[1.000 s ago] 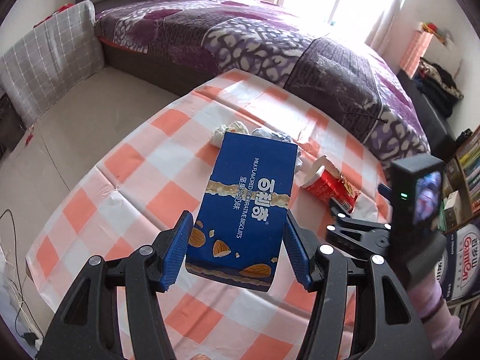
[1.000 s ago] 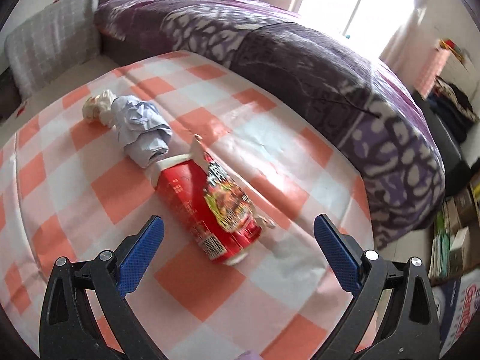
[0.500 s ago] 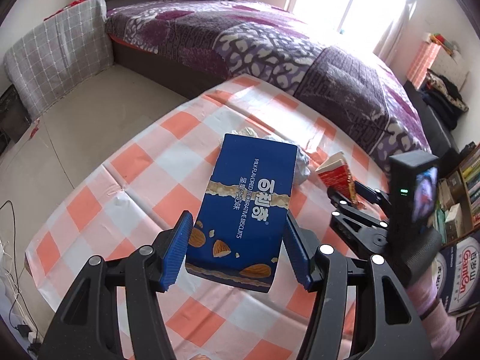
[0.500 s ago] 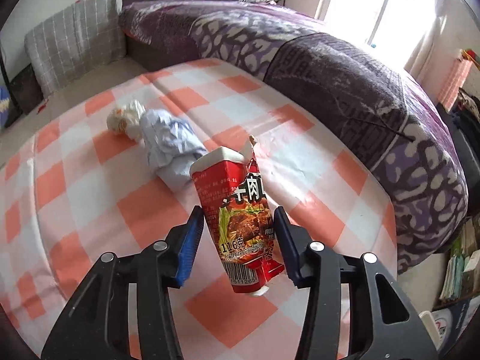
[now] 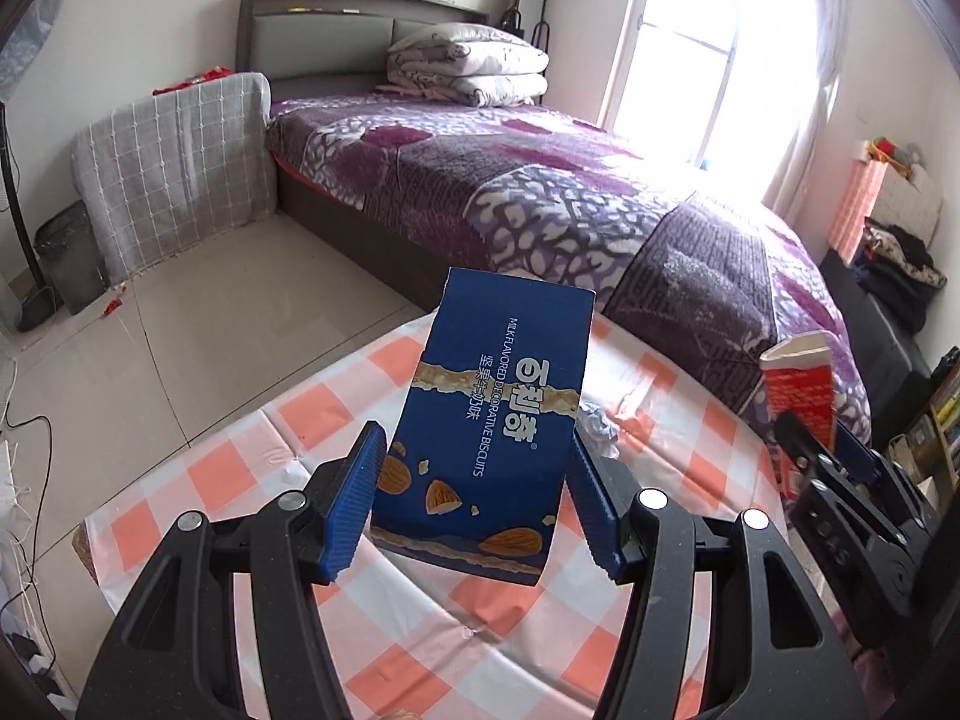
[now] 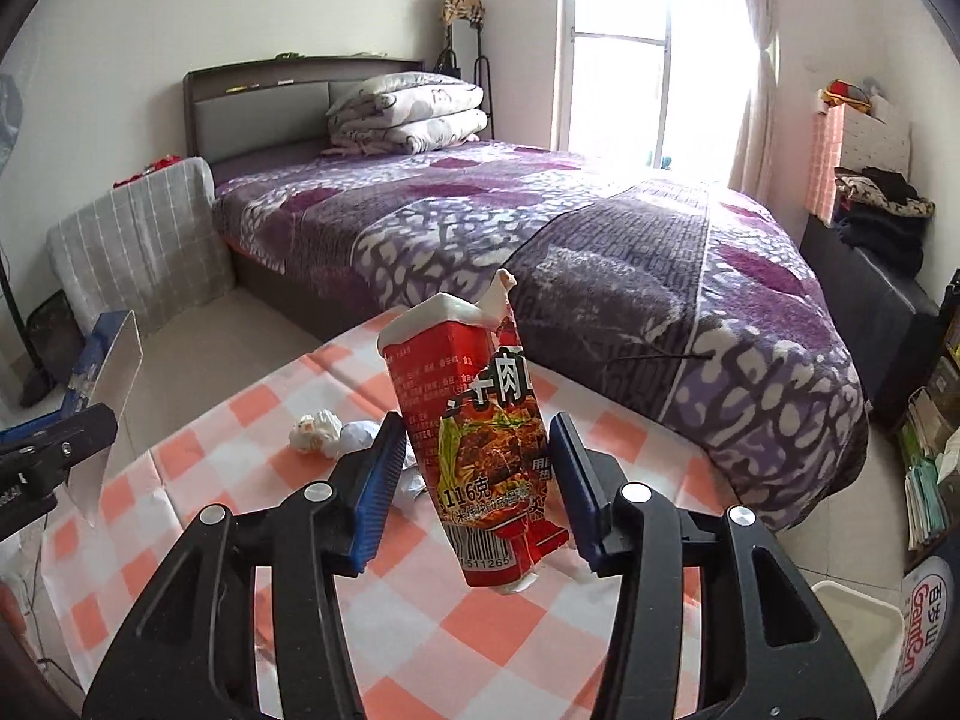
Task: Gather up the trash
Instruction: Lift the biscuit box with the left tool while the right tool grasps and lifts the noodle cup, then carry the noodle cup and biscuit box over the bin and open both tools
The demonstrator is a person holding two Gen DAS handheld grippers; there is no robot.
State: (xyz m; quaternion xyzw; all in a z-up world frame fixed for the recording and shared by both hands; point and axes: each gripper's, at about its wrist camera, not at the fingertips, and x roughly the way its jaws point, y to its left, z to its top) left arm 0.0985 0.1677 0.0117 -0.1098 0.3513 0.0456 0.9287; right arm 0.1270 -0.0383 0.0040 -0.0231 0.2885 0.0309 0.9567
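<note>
Fingers of the left gripper [image 5: 474, 498] clamp a blue biscuit box [image 5: 495, 414]; right gripper [image 6: 474, 486] fingers clamp a red noodle carton [image 6: 474, 450]; crumpled wrappers [image 6: 327, 429] lie mid-surface.

left gripper [image 5: 474, 501] clamps blue biscuit box [image 5: 501, 414], lifted above checked tablecloth [image 5: 288, 444] | red carton [image 5: 801, 387] at 3 o'clock | bed [image 5: 540, 198] at 12 o'clock
</note>
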